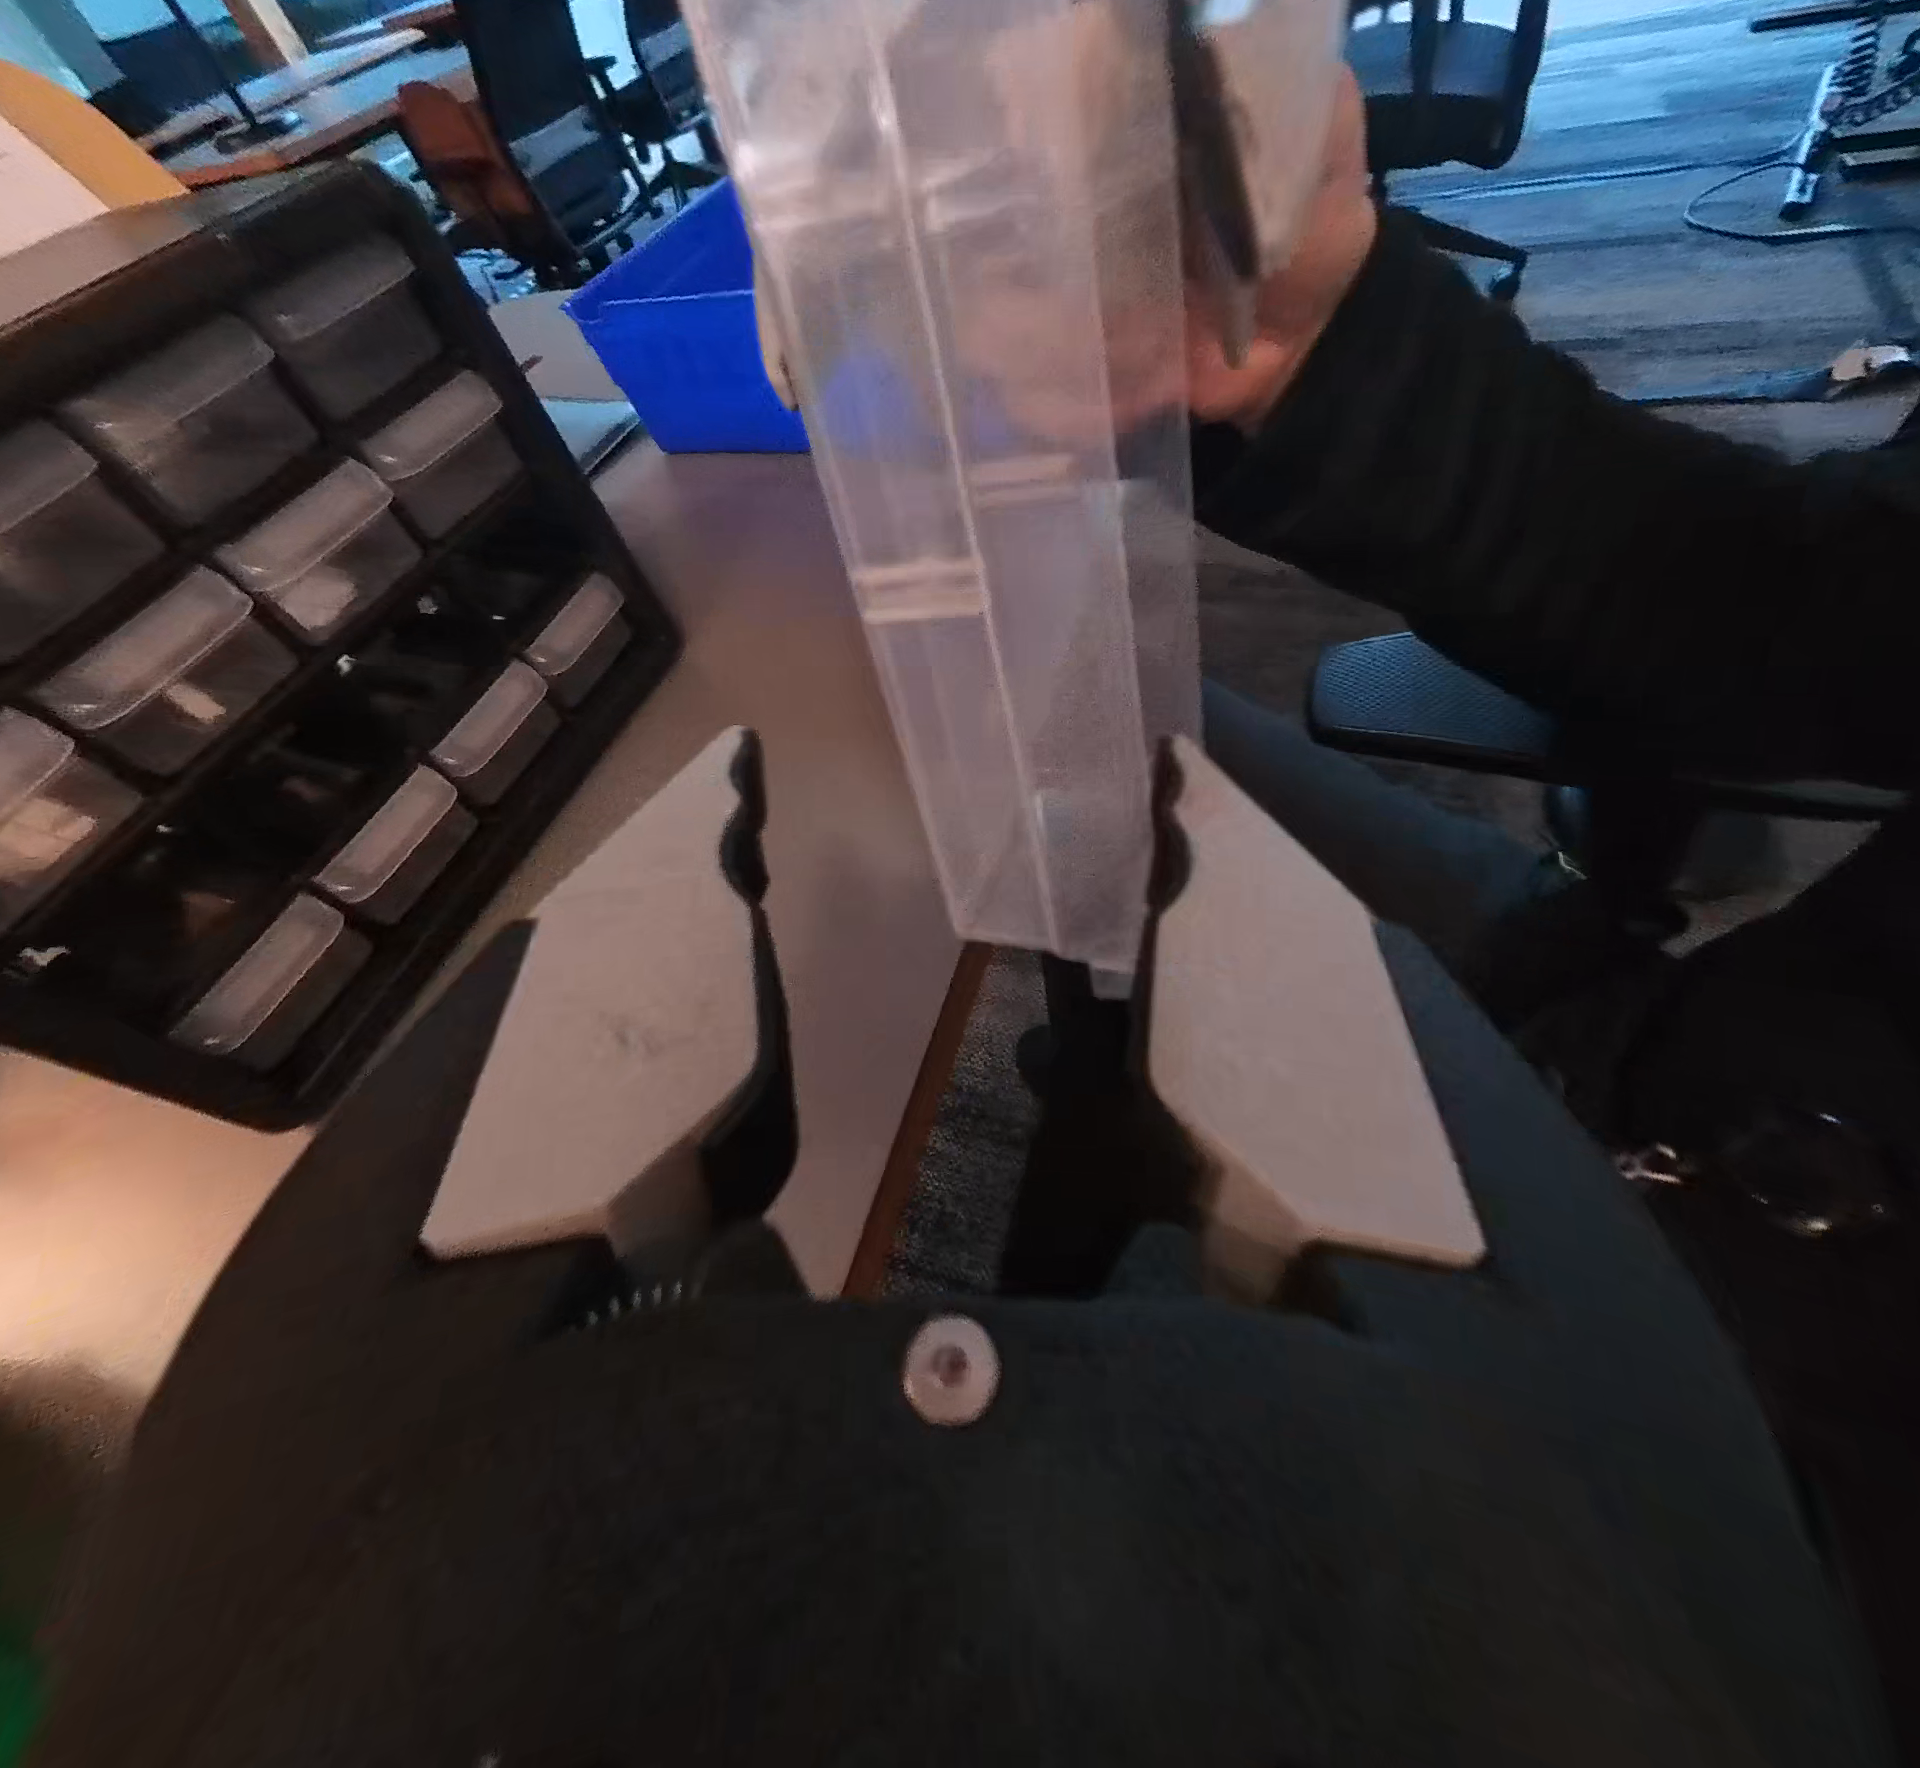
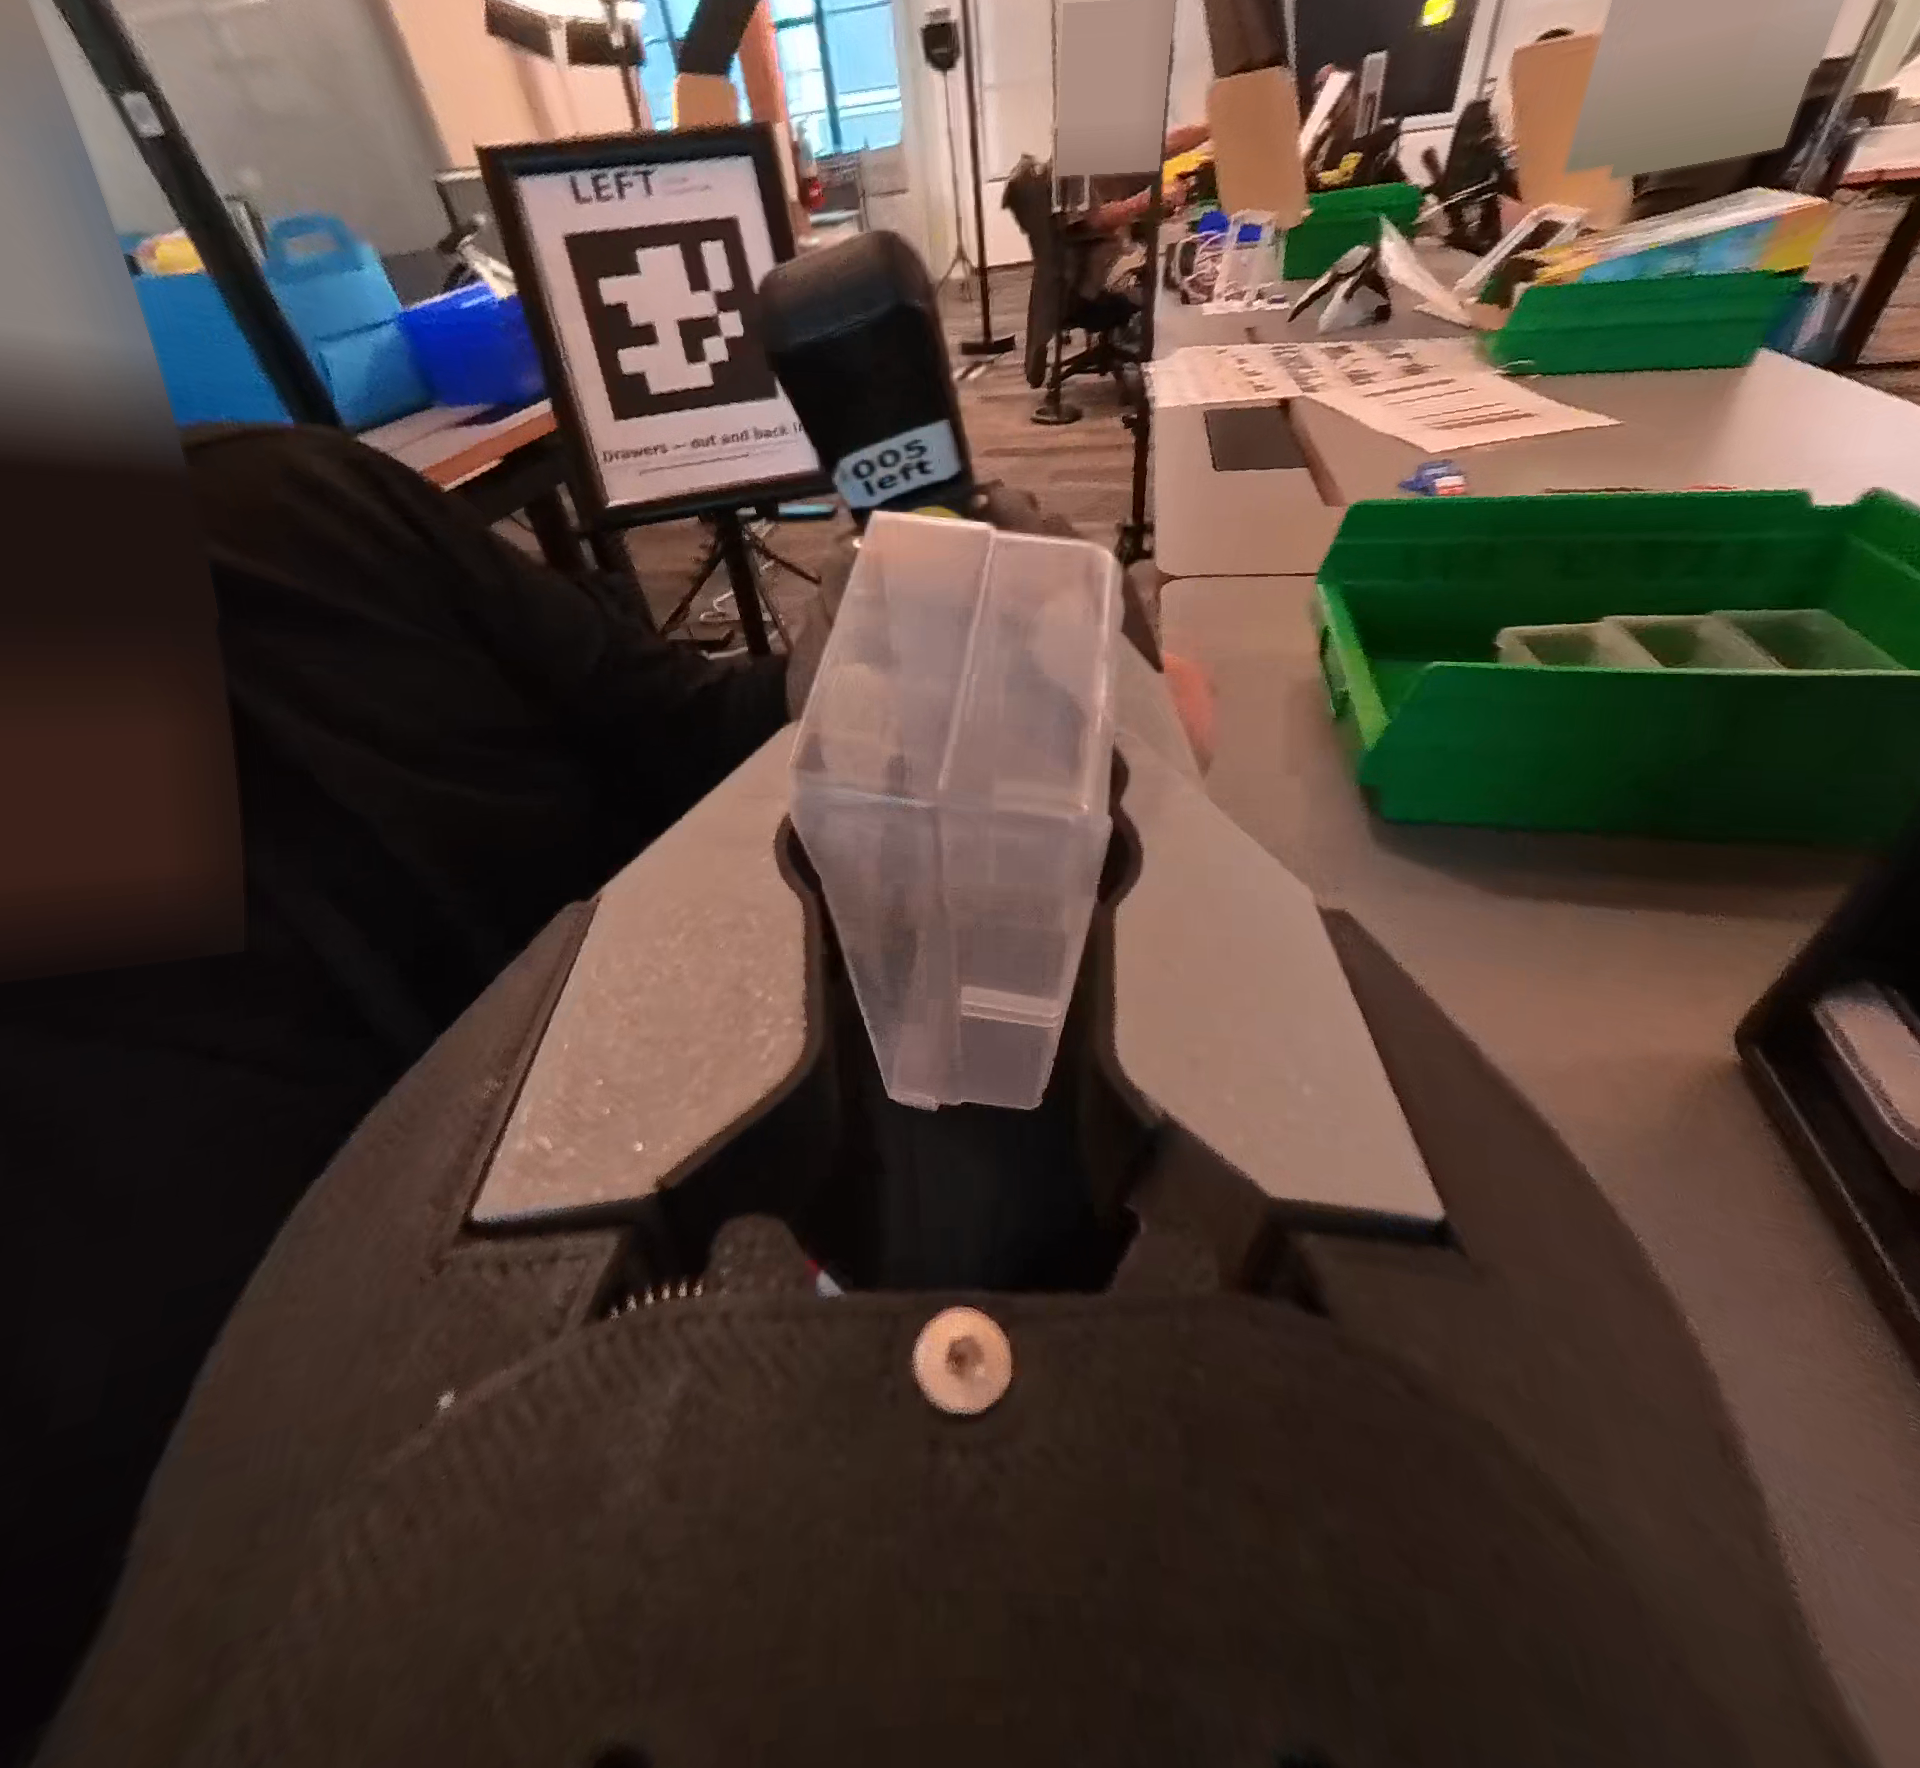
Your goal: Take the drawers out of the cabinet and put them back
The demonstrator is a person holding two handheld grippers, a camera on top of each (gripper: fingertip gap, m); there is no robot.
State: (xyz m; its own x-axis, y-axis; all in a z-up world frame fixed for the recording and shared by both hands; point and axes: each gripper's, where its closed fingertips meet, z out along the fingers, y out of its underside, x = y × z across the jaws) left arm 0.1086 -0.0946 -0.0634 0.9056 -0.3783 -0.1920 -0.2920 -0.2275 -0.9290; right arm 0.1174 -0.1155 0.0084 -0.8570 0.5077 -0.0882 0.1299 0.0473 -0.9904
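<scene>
From your left wrist view, the clear, ribbed plastic drawer (image 1: 977,430) stands on end between your left gripper (image 1: 956,762), whose fingers are spread wide, only the right one touching it. The black cabinet of translucent drawers (image 1: 260,617) sits left on the smooth grey desk (image 1: 727,596).

From your right wrist view, your right gripper (image 2: 951,845) clamps that drawer's (image 2: 956,783) end, beside a green plastic bin (image 2: 1621,679).

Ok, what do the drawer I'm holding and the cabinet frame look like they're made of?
The clear rectangular drawer looks like thin translucent plastic, slightly frosted: the sleeve and chair show hazily through its walls. The black multi-drawer cabinet appears to be moulded plastic with a dull sheen, though blur leaves that open. The right tongs are clamped on the drawer.
</scene>
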